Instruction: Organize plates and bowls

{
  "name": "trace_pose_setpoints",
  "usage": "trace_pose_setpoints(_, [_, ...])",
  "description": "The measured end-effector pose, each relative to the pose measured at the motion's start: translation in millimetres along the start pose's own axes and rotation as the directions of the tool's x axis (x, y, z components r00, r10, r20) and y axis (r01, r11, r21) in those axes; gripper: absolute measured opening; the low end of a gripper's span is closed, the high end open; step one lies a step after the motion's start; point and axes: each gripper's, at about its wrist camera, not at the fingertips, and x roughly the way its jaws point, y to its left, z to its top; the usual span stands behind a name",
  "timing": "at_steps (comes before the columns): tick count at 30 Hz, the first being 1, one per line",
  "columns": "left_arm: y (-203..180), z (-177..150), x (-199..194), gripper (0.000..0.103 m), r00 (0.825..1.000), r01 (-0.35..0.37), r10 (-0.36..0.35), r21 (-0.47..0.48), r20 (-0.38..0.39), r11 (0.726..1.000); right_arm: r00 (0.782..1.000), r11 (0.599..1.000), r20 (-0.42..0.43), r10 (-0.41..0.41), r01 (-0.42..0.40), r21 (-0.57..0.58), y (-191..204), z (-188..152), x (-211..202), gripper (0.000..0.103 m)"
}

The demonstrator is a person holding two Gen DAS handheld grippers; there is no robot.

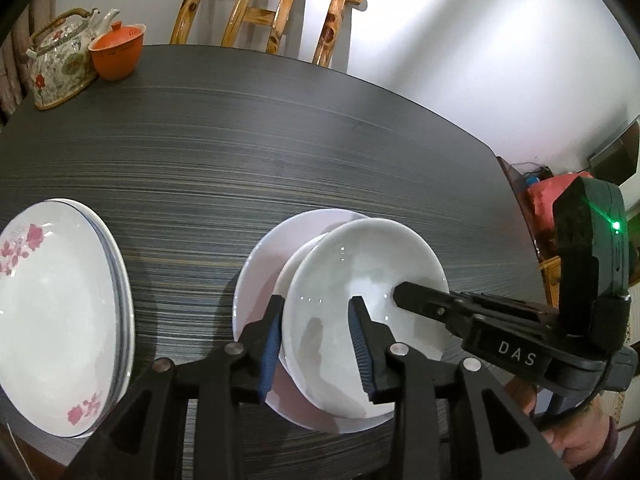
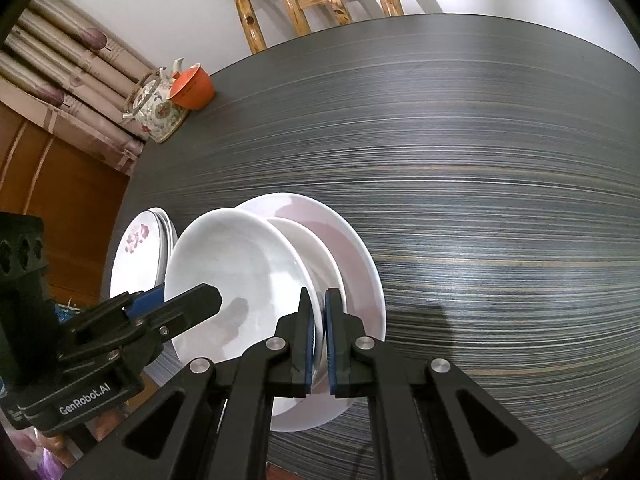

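A plain white bowl [image 1: 360,280] sits tilted on a second white bowl [image 1: 298,260], both on a white plate [image 1: 256,280] on the dark table. My left gripper [image 1: 316,320] straddles the top bowl's near rim, one finger inside and one outside, with a gap at the pads. My right gripper [image 2: 319,312] is shut on a bowl rim [image 2: 320,280] at the opposite side; the top bowl [image 2: 240,272] and plate [image 2: 352,248] show there too. A stack of flowered plates [image 1: 52,304] lies to the left, and shows in the right wrist view [image 2: 136,256].
A floral teapot [image 1: 60,60] and an orange lidded cup [image 1: 116,50] stand at the table's far left corner. A wooden chair [image 1: 272,12] is behind the table [image 1: 280,140]. Curtains [image 2: 60,60] and a wooden cabinet [image 2: 52,184] lie to the left.
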Motion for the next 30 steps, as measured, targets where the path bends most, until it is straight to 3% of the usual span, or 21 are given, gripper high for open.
trace_pose_setpoints(4, [7.3, 8.4, -11.4, 0.035, 0.999, 0.015, -0.014, -0.031, 0.041, 0.999, 1.000, 1.000, -0.003, 0.003, -0.003, 0.006, -2.0, 0.5, -0.1, 0.006])
trace_pose_setpoints(8, [12.5, 11.2, -14.1, 0.035, 0.999, -0.013, 0.015, -0.046, 0.038, 0.999, 1.000, 1.000, -0.004, 0.000, 0.000, 0.002, -1.5, 2.3, -0.1, 0.006])
trace_pose_setpoints(19, [27.7, -16.9, -21.5, 0.035, 0.999, -0.045, 0.046, -0.068, 0.020, 0.997, 0.999, 0.999, -0.024, -0.040, 0.040, -0.015, 5.2, 6.8, 3.0, 0.007])
trace_pose_setpoints(23, [34.8, -30.2, -23.2, 0.050, 0.999, -0.031, 0.034, -0.092, 0.033, 0.995, 0.998, 0.998, -0.022, -0.061, 0.061, -0.030, 9.9, 6.8, 3.5, 0.008])
trace_pose_setpoints(26, [36.1, -36.9, -22.9, 0.050, 0.999, -0.018, 0.021, -0.095, 0.035, 0.995, 0.999, 1.000, -0.033, -0.004, 0.005, 0.016, 5.5, 8.8, 3.3, 0.018])
trace_pose_setpoints(30, [34.4, -43.1, -21.5, 0.050, 0.999, -0.027, 0.030, -0.083, 0.033, 0.996, 0.999, 1.000, -0.049, -0.004, 0.005, 0.001, 9.8, 9.7, 2.3, 0.025])
